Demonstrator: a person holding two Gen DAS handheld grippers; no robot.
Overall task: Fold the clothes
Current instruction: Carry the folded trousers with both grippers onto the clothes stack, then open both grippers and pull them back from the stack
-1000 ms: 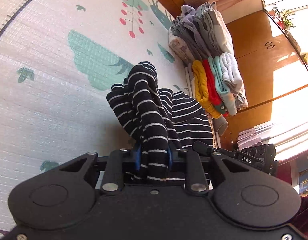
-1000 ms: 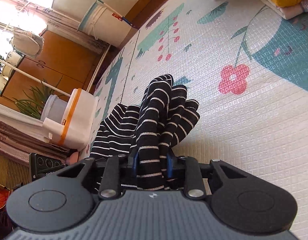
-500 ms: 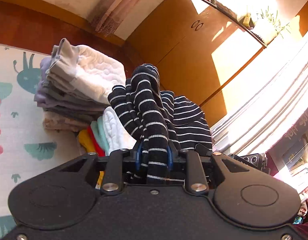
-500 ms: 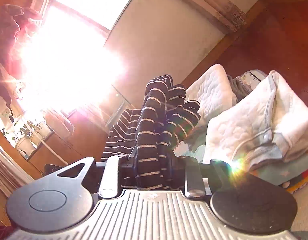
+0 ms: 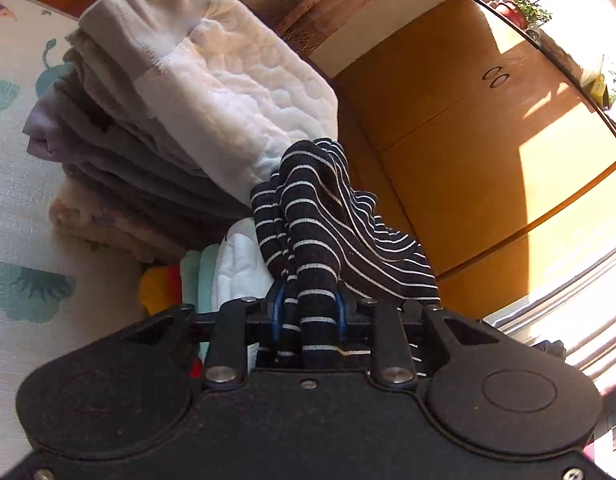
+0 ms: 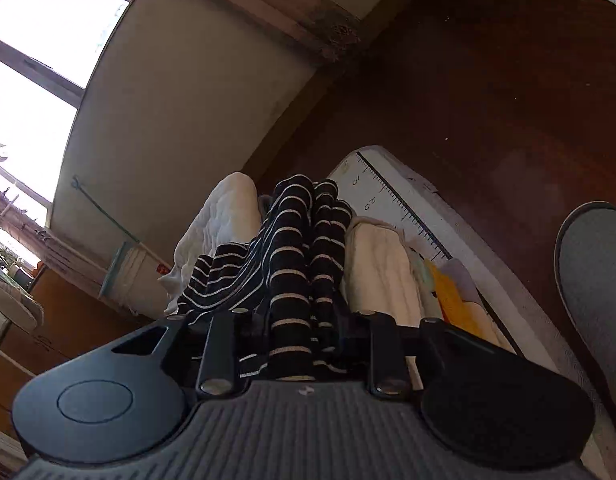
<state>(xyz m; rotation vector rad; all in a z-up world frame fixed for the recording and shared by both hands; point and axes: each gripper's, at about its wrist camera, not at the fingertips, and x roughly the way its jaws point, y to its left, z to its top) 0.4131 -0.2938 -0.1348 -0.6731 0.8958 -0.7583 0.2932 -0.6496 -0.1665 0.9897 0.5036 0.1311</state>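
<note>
A black garment with thin white stripes (image 5: 320, 216) bunches up out of my left gripper (image 5: 308, 312), which is shut on it. The same striped garment (image 6: 295, 248) is clamped in my right gripper (image 6: 297, 320), also shut. In the left wrist view the cloth hangs just in front of a tall stack of folded clothes (image 5: 179, 92), white quilted piece on top, grey ones beneath. A lower stack of white, mint, red and yellow folds (image 5: 211, 276) lies under the garment. In the right wrist view folded cream and white pieces (image 6: 380, 276) flank the stripes.
A patterned play mat (image 5: 23, 216) with a ruler-printed edge (image 6: 404, 208) lies on a dark wooden floor (image 6: 508, 80). Orange-brown cabinet doors (image 5: 468, 128) stand behind the stacks. A grey slipper (image 6: 596, 288) shows at the right. A window (image 6: 35, 40) is upper left.
Both grippers have carried the striped garment from over the open mat toward the folded stacks, which now loom close. Both stayed shut on the cloth.
</note>
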